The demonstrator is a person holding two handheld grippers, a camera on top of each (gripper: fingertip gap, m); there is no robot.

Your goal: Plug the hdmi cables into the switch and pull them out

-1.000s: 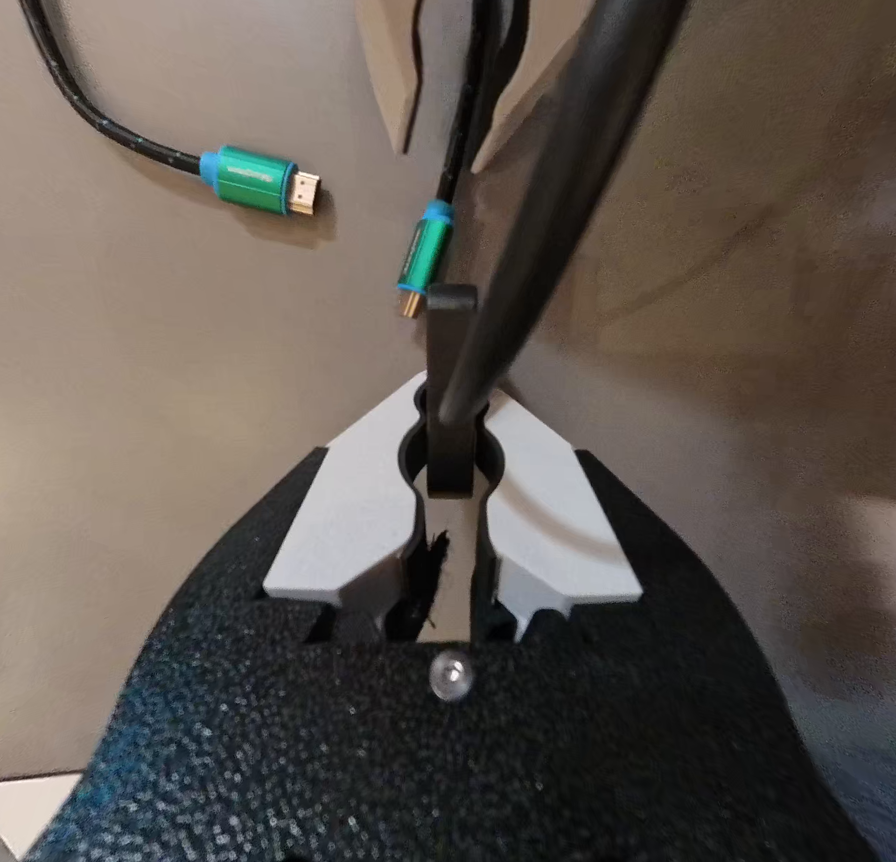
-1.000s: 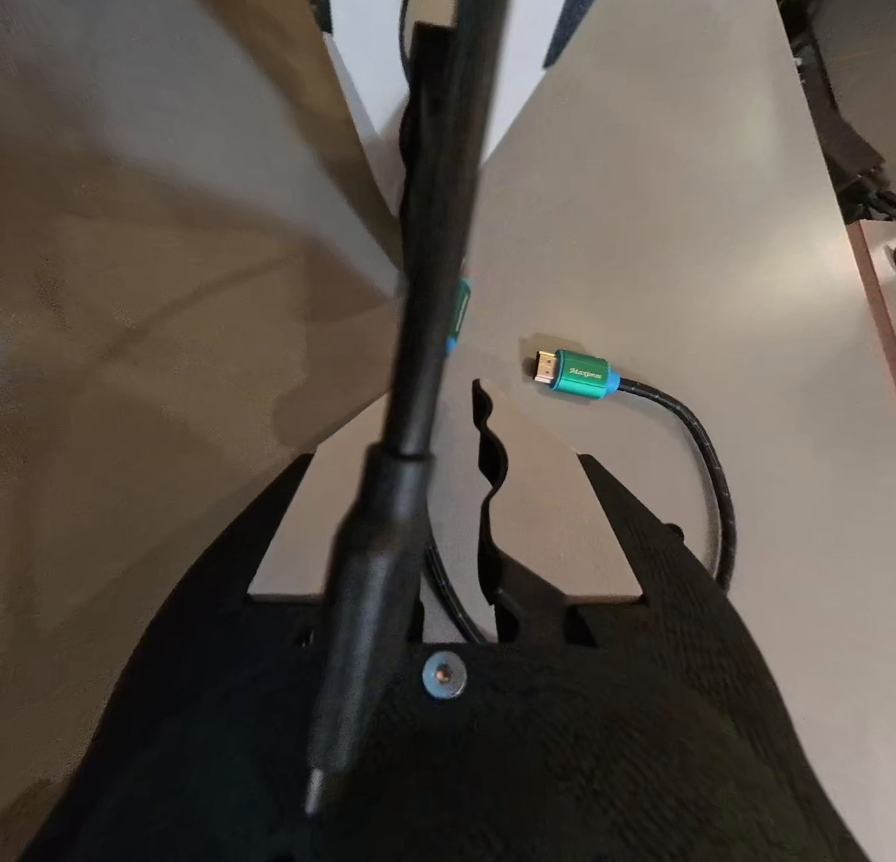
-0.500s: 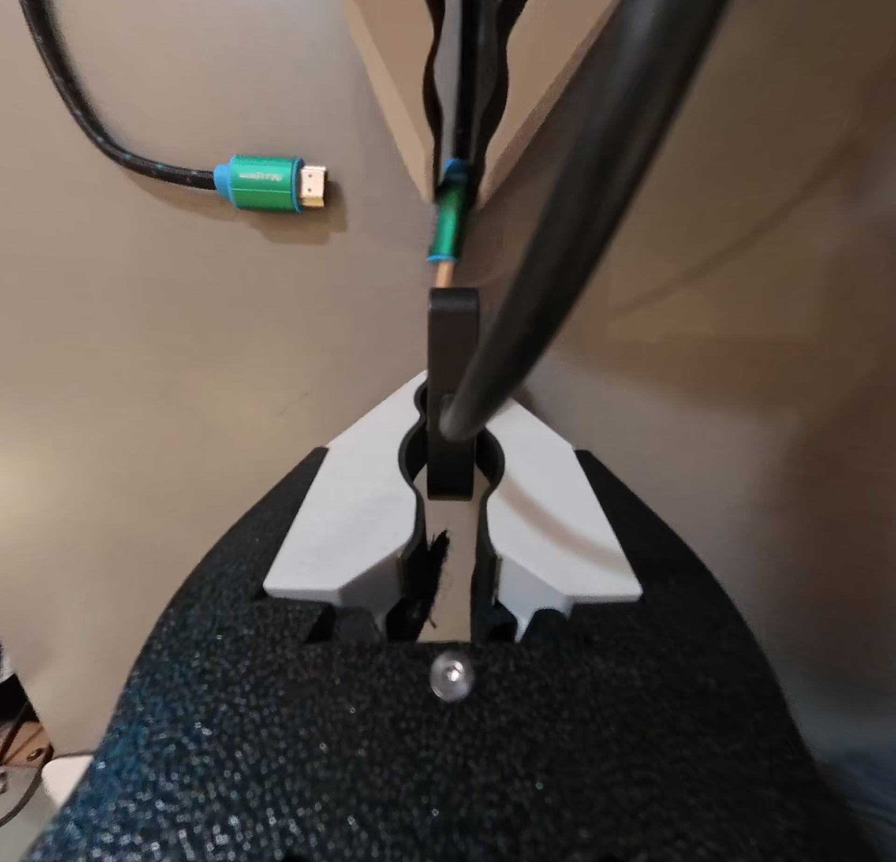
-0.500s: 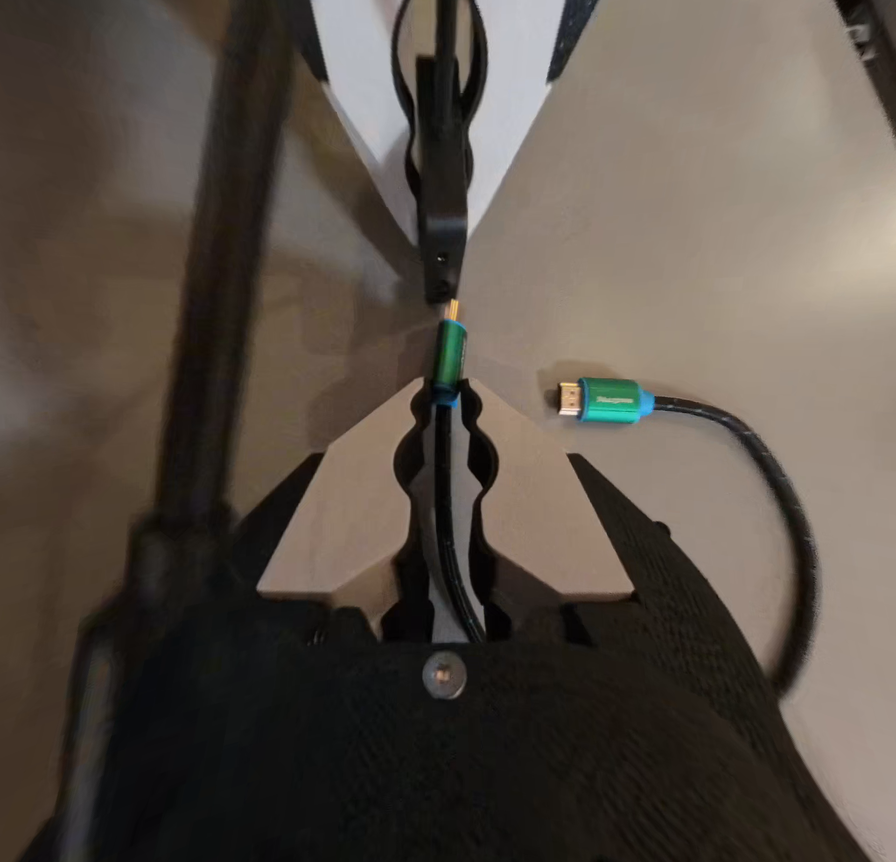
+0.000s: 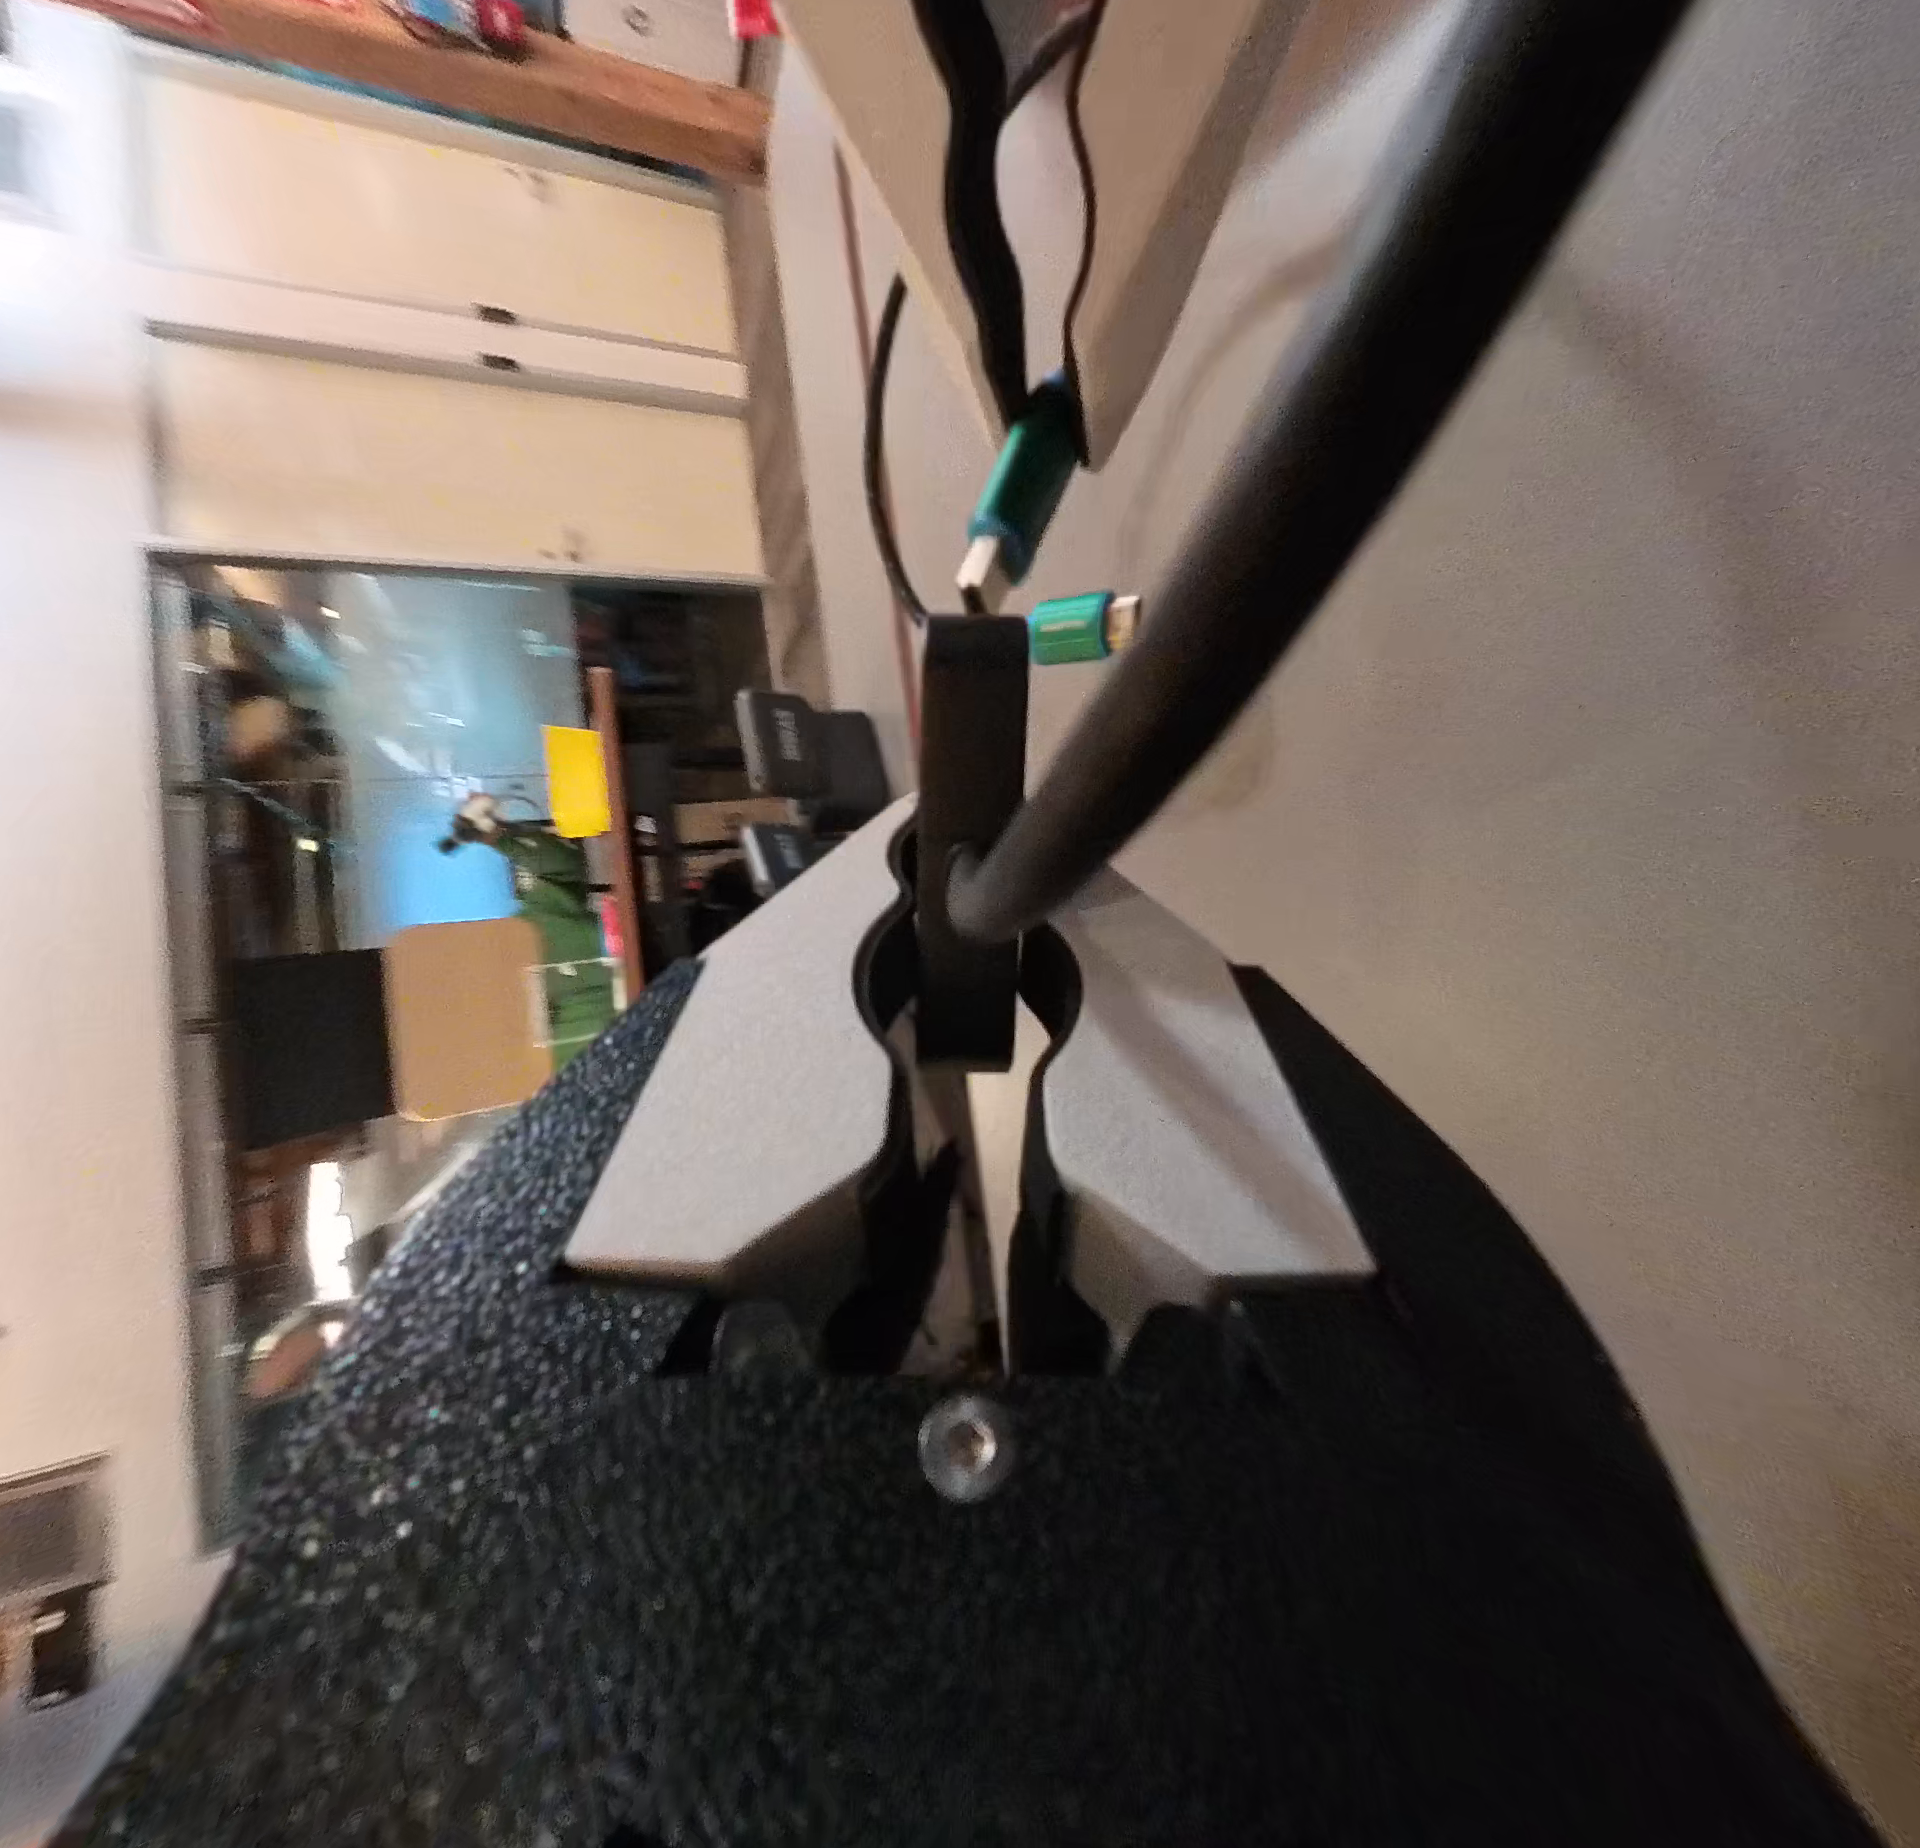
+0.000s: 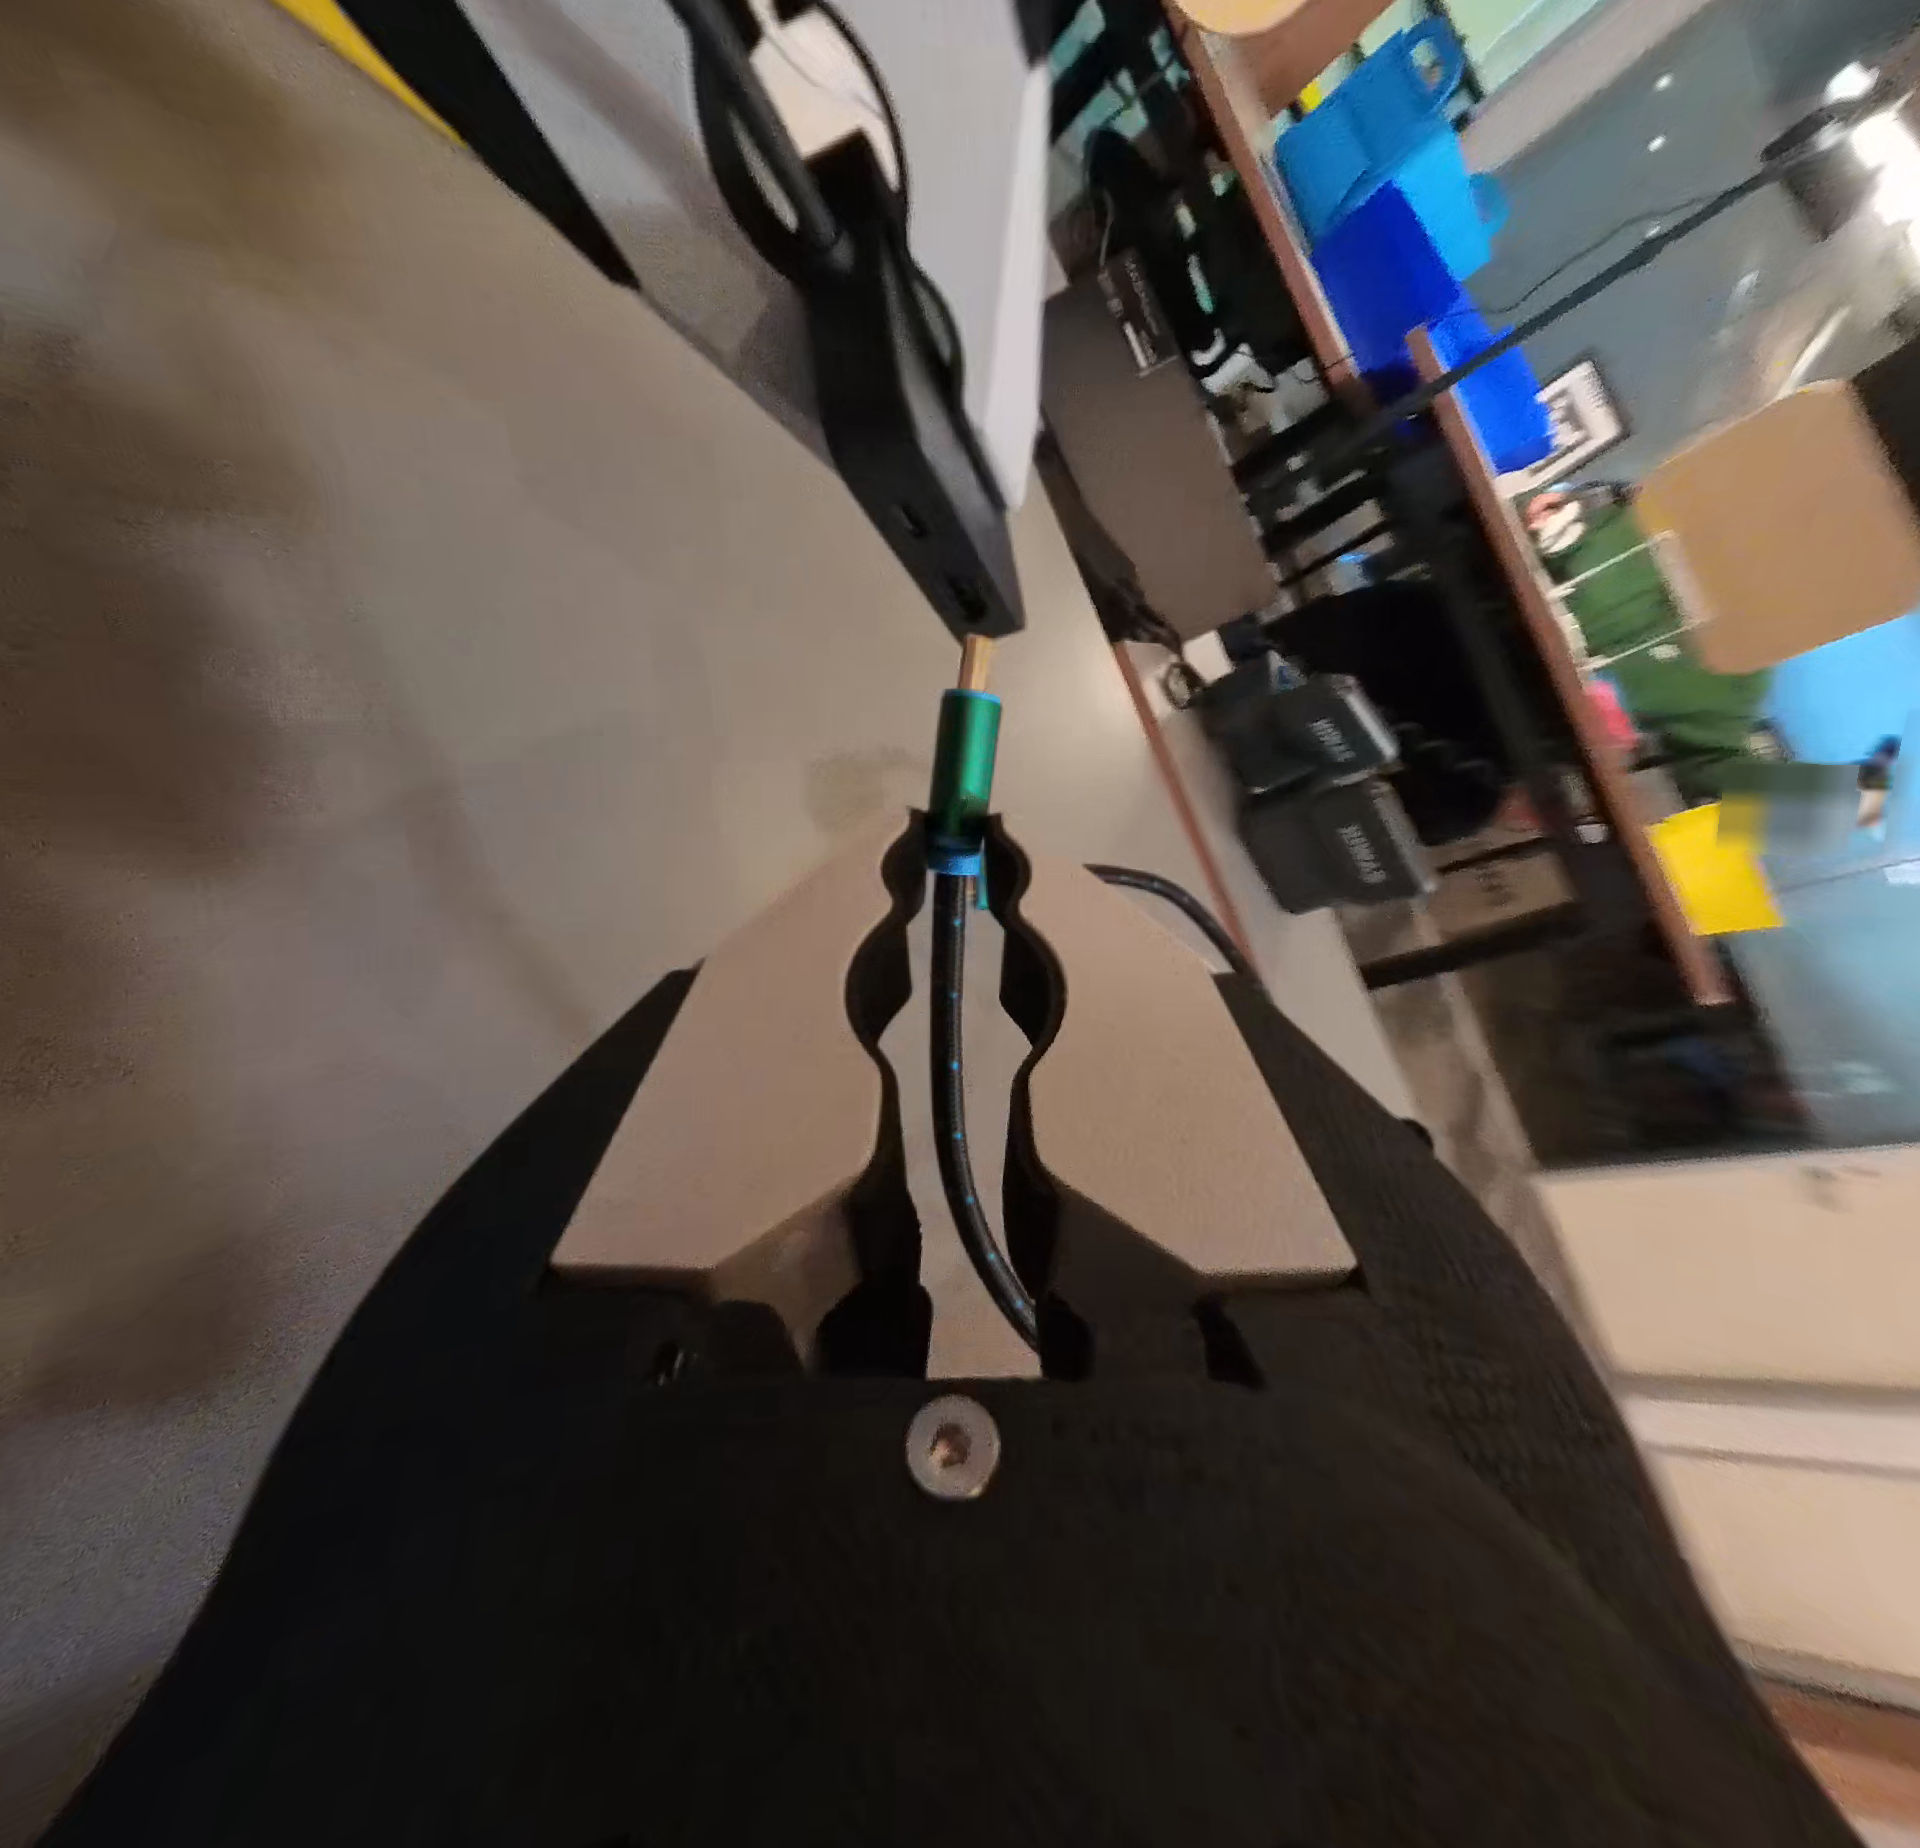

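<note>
Left claw (image 5: 966, 925) pinching switch (image 5: 971, 759) edge-on, ports facing right claw (image 6: 961, 863), which pinches green plug (image 6: 961, 749) tip-first for insertion; spare plug (image 5: 1081, 626) on bench (image 5: 1558, 863).

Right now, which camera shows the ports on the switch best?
The right wrist view: the switch turns its port face toward it, just above the green plug. The left wrist view shows only the switch's thin black edge, no ports.

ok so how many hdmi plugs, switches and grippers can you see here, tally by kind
Green HDMI plugs: 2, one clamped in the right gripper, one lying loose on the table
Black switch: 1, clamped in the left gripper, with its thick black cable
Grippers: 2
Total: 5
</note>
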